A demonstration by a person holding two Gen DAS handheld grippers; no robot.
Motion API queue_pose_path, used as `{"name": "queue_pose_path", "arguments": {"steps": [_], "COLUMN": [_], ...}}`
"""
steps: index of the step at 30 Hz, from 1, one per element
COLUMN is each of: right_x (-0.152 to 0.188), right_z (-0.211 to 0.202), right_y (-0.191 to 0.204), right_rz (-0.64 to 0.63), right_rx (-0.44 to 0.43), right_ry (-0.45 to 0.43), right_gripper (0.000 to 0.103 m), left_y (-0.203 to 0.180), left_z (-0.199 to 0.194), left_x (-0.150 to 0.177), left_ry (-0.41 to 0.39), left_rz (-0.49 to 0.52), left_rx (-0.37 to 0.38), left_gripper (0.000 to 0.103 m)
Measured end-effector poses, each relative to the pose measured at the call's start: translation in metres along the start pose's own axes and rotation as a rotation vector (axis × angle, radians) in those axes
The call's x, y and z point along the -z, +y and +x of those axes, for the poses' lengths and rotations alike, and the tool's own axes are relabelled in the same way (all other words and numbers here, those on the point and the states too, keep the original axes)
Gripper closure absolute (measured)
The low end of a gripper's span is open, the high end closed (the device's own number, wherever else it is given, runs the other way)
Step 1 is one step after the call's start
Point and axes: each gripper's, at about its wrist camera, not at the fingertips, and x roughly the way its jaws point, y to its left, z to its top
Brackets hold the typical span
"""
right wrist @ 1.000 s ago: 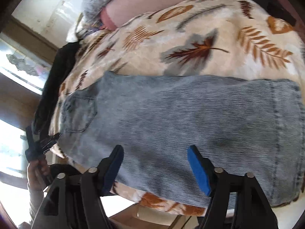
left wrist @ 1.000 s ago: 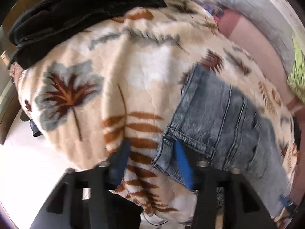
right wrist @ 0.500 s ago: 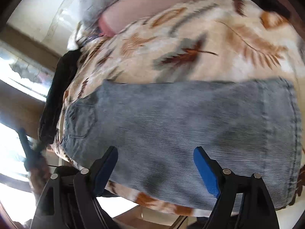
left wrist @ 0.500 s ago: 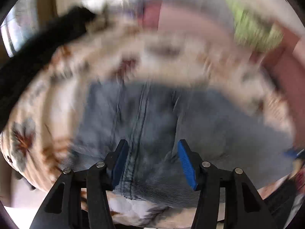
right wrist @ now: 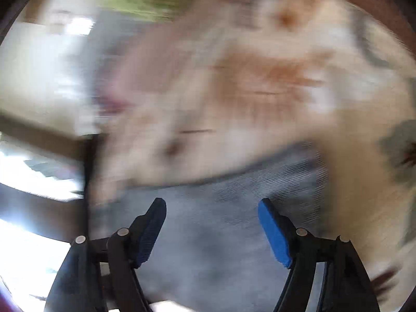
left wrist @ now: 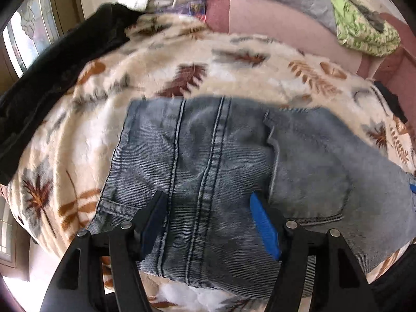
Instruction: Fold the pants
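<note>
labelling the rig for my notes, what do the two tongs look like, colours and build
Both match. The left tongs have black angular plastic arms with silver rivets at the joints and ribbed blue pads on the fingers. The right tongs look the same, with blue pads. No cables, markings or sleeves show.

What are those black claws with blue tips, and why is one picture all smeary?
They are two grabbing tools, one in each of a person's hands; there is no robot. Each tool has a small camera looking out along its jaws, so you get one picture from each hand. The left gripper hovers over a pair of faded blue denim jeans lying on a fluffy cream blanket with brown leaf prints. Its jaws are open and hold nothing. A black garment lies at the blanket's far left edge, and a crumpled green cloth lies behind. The right gripper is open too. Its picture is smeary from blur; only jeans and blanket can be made out.
</note>
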Motion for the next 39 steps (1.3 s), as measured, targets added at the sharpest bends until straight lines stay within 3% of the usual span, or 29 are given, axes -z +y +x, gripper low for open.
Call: {"name": "queue_pose_path", "arguments": {"steps": [1, 4, 6, 8, 10, 13, 15, 17, 20, 24, 26, 29, 32, 36, 39], "right_x": [0.0, 0.009, 0.01, 0.001, -0.002, 0.009, 0.018, 0.031, 0.05, 0.08, 0.08, 0.092, 0.101, 0.112, 0.115], "right_z": [-0.009, -0.031, -0.03, -0.014, -0.012, -0.018, -0.005, 0.025, 0.092, 0.193, 0.248, 0.289, 0.293, 0.27, 0.305], "right_y": [-0.001, 0.034, 0.04, 0.023, 0.016, 0.088, 0.134, 0.192, 0.259, 0.31, 0.317, 0.32, 0.338, 0.362, 0.346], "right_rz": [0.043, -0.118, -0.137, -0.101, -0.008, -0.228, -0.352, -0.511, -0.693, -0.806, -0.773, -0.753, -0.852, -0.981, -1.012], "right_rx": [-0.038, 0.014, -0.025, 0.106, 0.106, 0.223, 0.208, 0.182, 0.176, 0.192, 0.225, 0.24, 0.299, 0.296, 0.398], "right_ry": [-0.019, -0.055, -0.053, -0.043, -0.057, -0.072, -0.031, 0.036, 0.157, 0.32, 0.399, 0.503, 0.47, 0.315, 0.29], "right_gripper": [0.048, 0.029, 0.028, 0.03, 0.035, 0.034, 0.034, 0.034, 0.034, 0.035, 0.036, 0.069, 0.092, 0.096, 0.097], "left_y": [0.0, 0.001, 0.0, -0.001, -0.002, 0.001, 0.0, -0.002, -0.004, -0.014, -0.012, -0.007, -0.006, -0.008, -0.011], "left_z": [-0.004, -0.015, -0.022, -0.02, -0.011, -0.012, -0.015, -0.011, 0.018, 0.018, 0.021, 0.019, 0.019, 0.02, 0.022], "left_x": [0.002, 0.0, -0.006, -0.013, -0.019, -0.019, -0.02, -0.02, -0.013, -0.007, -0.005, -0.005, -0.005, -0.006, -0.008], "left_ry": [-0.009, -0.05, -0.09, -0.107, -0.07, -0.081, -0.124, -0.138, -0.071, -0.113, -0.113, -0.115, -0.121, -0.119, -0.119], "left_rz": [0.004, 0.001, -0.014, -0.032, -0.059, -0.104, -0.113, -0.111, -0.098, -0.025, -0.026, -0.034, -0.028, -0.034, -0.031], "left_rx": [0.001, 0.008, 0.035, 0.077, 0.085, 0.126, 0.14, 0.149, 0.11, 0.062, 0.075, 0.099, 0.1, 0.094, 0.088], "left_gripper": [0.035, 0.035, 0.035, 0.035, 0.035, 0.035, 0.035, 0.031, 0.03, 0.029, 0.029, 0.029, 0.029, 0.028, 0.024]}}
